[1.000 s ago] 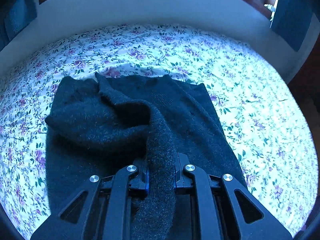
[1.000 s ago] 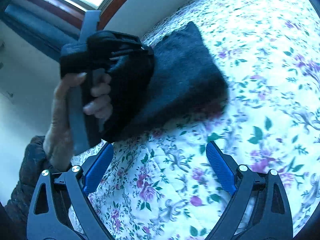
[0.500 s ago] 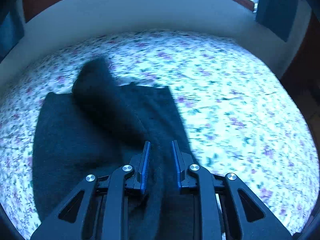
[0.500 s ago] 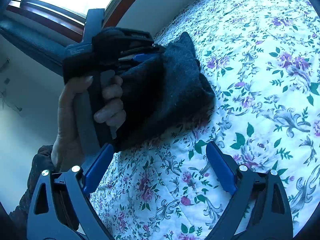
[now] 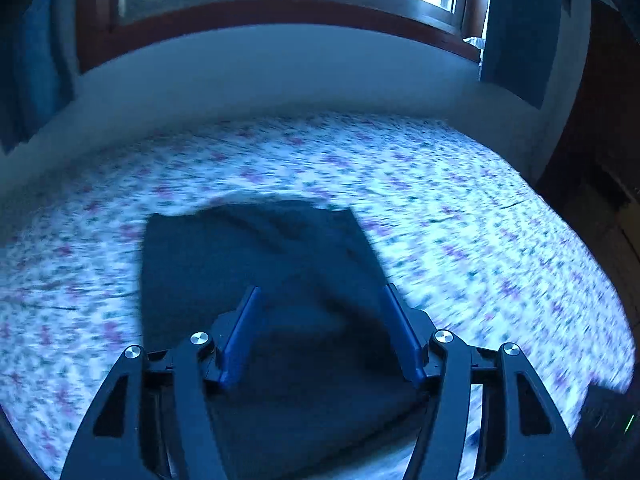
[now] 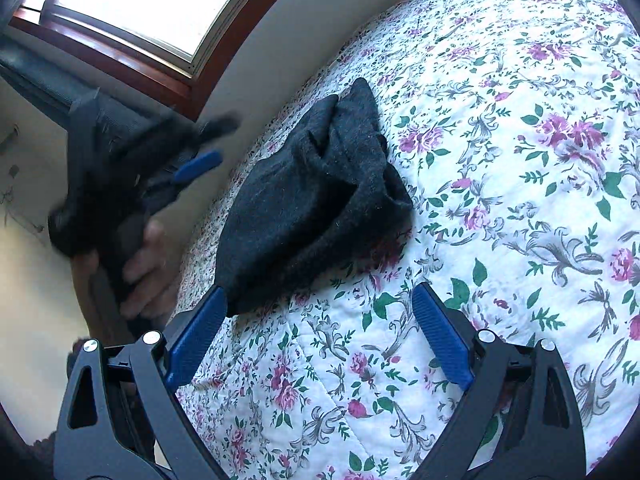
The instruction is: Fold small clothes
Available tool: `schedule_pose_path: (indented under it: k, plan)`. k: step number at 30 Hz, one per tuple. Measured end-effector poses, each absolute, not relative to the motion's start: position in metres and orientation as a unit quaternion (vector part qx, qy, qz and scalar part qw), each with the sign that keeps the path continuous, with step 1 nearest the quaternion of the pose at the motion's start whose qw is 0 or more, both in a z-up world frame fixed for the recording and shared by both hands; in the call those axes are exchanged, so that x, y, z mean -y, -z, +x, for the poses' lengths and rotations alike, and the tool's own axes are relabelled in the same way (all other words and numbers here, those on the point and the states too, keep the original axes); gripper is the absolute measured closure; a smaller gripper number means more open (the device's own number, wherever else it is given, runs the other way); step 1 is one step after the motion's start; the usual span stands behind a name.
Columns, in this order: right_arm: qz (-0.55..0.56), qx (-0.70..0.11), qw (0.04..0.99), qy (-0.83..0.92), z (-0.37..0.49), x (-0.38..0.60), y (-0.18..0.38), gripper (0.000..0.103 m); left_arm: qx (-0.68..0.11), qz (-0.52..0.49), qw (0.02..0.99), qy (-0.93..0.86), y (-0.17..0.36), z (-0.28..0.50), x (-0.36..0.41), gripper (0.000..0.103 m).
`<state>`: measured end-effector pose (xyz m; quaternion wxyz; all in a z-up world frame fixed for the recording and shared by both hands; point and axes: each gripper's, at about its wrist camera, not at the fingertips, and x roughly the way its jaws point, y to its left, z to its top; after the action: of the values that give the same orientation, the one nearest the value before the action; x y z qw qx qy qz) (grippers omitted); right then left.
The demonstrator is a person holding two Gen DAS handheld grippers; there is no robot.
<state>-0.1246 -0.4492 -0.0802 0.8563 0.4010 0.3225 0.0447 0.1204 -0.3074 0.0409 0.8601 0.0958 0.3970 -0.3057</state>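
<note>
Dark knit garment (image 6: 316, 196) lies bunched on bed (image 6: 500, 160). Both claws, left (image 5: 324, 332) & right (image 6: 320, 332), wide, empty. Snag its near edge w/ right pad and fold drags open.

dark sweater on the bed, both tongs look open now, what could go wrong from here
1. The dark sweater lies bunched with loose folds on the floral bedspread; with the left tongs open, the fold may slump or come undone.
2. Its near corner sits by one blue finger of the open right tongs, which could snag it and drag the pile askew.
3. The sweater lies close to the bed edge in the right wrist view, so a tug might slide it off.
</note>
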Motion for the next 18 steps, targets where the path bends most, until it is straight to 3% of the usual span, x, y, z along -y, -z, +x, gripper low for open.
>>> schedule_pose_path:
  k: [3, 12, 18]
  plan:
    - [0.409, -0.321, 0.853, -0.041, -0.127, 0.454, 0.076, 0.009, -0.384, 0.080, 0.870, 0.299, -0.039, 0.118, 0.262, 0.032]
    - [0.425, -0.294, 0.854, -0.063, -0.109, 0.470, 0.023, 0.009, -0.379, 0.066, 0.881, 0.275, -0.003, 0.093, 0.169, 0.028]
    - [0.441, -0.352, 0.824, -0.045, -0.056, 0.475, 0.039, 0.009, -0.419, 0.058, 0.861, 0.283, 0.030, 0.083, 0.155, 0.028]
